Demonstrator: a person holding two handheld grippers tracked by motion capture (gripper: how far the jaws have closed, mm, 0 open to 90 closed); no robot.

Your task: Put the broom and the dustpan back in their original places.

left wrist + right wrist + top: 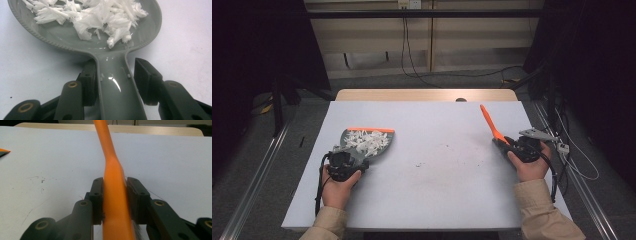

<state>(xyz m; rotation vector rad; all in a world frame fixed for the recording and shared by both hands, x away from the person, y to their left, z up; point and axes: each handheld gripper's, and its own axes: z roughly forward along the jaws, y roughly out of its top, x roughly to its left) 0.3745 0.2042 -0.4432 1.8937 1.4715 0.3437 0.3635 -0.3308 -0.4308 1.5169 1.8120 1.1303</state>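
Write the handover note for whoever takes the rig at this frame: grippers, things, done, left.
Left gripper: jaws around the handle of the grey plastic dustpan with an orange lip, one pad apart from it.
Right gripper: shut on the orange brush, handle pointing away.
Done: white paper shreds lie in the pan on the white table.
Left: probably emptying the pan; a few dark specks remain mid-table.

Glossy grey plastic dustpan [105, 47], shredded paper [100, 17]

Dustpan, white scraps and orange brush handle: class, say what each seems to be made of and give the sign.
Dustpan: likely moulded plastic, glossy grey, bright glints on it. White scraps: probably shredded paper or tissue, matt, torn edges. Orange brush handle: likely smooth plastic, evenly coloured.
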